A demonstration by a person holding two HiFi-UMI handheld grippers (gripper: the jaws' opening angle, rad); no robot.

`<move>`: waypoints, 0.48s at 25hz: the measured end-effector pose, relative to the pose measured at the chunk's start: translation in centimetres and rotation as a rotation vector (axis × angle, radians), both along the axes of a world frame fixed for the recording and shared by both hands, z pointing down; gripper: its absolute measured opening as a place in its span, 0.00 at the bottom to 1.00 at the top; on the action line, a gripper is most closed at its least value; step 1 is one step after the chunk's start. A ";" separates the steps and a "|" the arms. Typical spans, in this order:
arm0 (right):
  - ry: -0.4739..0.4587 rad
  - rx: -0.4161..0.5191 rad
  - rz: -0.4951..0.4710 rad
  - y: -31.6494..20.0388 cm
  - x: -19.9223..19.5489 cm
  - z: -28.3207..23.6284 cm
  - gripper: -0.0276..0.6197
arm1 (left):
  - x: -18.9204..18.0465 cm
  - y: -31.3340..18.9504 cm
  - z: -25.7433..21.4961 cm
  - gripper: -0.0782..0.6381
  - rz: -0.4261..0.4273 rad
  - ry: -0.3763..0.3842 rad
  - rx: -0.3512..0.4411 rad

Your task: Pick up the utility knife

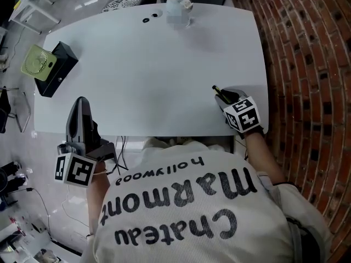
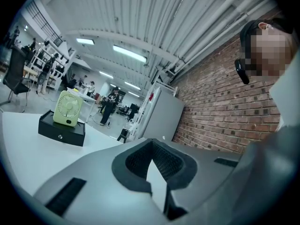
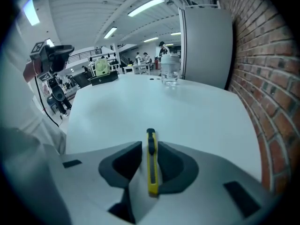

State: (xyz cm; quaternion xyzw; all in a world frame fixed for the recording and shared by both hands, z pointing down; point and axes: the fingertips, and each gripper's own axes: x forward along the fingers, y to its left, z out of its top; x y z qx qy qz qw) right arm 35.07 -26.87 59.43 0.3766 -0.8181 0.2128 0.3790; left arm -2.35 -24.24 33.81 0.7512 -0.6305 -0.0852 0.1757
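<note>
The utility knife (image 3: 152,172) lies on the white worktop (image 3: 187,111) near its brick-wall side, lengthwise between the fingers of the right gripper (image 3: 150,145). Those fingers are opening wide around it, so I judge it framed but not yet clamped or lifted. The left gripper (image 2: 157,172) hangs by the worktop's near edge, its fingers slightly apart and empty.

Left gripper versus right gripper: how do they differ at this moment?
The right gripper tilts down over the table near its right edge. The left gripper points level at the table's front left corner.
The right gripper has the knife between its opening jaws, with the pads not yet pressing on it. The left gripper's jaws have nothing between them.
Both are open.
</note>
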 end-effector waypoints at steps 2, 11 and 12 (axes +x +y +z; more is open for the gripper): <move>-0.004 0.000 0.002 0.0 0.0 0.0 0.21 | 0.2 0.0 0.0 0.11 0.003 -0.002 -0.002; -0.001 -0.031 0.030 -0.4 0.4 0.1 0.17 | 0.5 0.4 0.3 0.11 -0.006 0.002 -0.002; 0.001 -0.036 0.037 -0.5 0.4 0.2 0.17 | 0.6 0.5 0.4 0.11 -0.005 0.004 -0.004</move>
